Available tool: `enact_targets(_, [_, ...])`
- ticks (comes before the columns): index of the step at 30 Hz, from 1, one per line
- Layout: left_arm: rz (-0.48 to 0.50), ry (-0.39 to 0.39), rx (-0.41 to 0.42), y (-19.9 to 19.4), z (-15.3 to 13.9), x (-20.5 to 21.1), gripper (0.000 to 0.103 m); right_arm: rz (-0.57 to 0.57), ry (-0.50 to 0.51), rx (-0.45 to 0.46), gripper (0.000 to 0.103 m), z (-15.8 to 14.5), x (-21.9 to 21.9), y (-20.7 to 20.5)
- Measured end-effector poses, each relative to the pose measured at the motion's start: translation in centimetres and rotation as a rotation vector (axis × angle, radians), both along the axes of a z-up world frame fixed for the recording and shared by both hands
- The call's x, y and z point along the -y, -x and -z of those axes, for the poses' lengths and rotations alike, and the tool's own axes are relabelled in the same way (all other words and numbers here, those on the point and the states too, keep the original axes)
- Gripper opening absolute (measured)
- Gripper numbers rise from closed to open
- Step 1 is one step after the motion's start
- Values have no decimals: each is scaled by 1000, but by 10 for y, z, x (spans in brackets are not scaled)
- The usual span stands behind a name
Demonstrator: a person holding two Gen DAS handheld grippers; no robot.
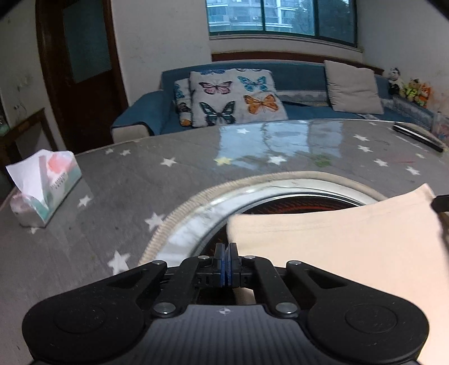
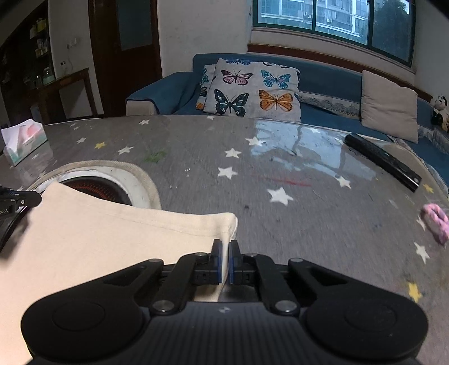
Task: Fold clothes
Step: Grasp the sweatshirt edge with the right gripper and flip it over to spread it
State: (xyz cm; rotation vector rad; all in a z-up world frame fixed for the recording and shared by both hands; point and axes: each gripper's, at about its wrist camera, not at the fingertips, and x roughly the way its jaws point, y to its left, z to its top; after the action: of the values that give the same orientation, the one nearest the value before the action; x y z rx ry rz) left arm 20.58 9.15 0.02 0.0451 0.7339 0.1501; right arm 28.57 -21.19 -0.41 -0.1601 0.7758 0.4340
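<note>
Both grippers are clamped on the cream cotton garment (image 2: pixel 112 241): the left gripper (image 1: pixel 226 259) has its blue pads together on the garment's left corner, the right gripper (image 2: pixel 224 259) pinches the right corner, cloth visibly squeezed between the pads. The garment hangs stretched between them, low over the table, its far hem crossing the round recessed heater opening (image 1: pixel 280 193) in the tabletop. Step in hand looks like carrying the held edge over for a fold. To do it well: keep both hands level and matched, hold tension so the edge stays straight, lay the hem down square, and don't release until the corners line up. Risk, as I judge it: slack cloth sagging into the recess, or one corner slipping out. Surface: grey star-print table cover under a glossy clear sheet (image 2: pixel 252 174), likely slick. Also on it: a tissue box (image 1: pixel 42 188) far left, a black remote (image 2: pixel 384 162) far right, a pink knitted item (image 2: pixel 436 223) at the right edge. Behind: a blue sofa (image 1: pixel 294 73) with a butterfly-print cushion (image 1: pixel 235 95), and a window (image 1: pixel 280 16).
</note>
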Motion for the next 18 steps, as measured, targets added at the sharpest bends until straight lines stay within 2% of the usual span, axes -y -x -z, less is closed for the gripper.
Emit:
enact_targets(3, [-4,19,-5,0,-2,-7,4,-9,8,-1,11,-3,-2,-2])
enact_targets(6, [10,28,-12,14,-7,-7,5,-51,38,20,19,-14,0,17])
enact_targets(8, [36,33,-13,28,-11,-4,6,-87,44,22,28,-21,0,34])
enact_targets(10, [79,44,-12,46,-16,4,16,-126,43,20,28,-29,0,54])
enact_targets(11, [102,48,-12,56,-18,9,23,-149,39,16,33,-31,0,64])
enact_targets(13, [157,41,-10,81,-20,23,27,-201,37,3,43,-32,-2,88])
enact_targets(18, [300,57,-15,141,-20,59,30,-352,53,-42,43,-25,-15,155])
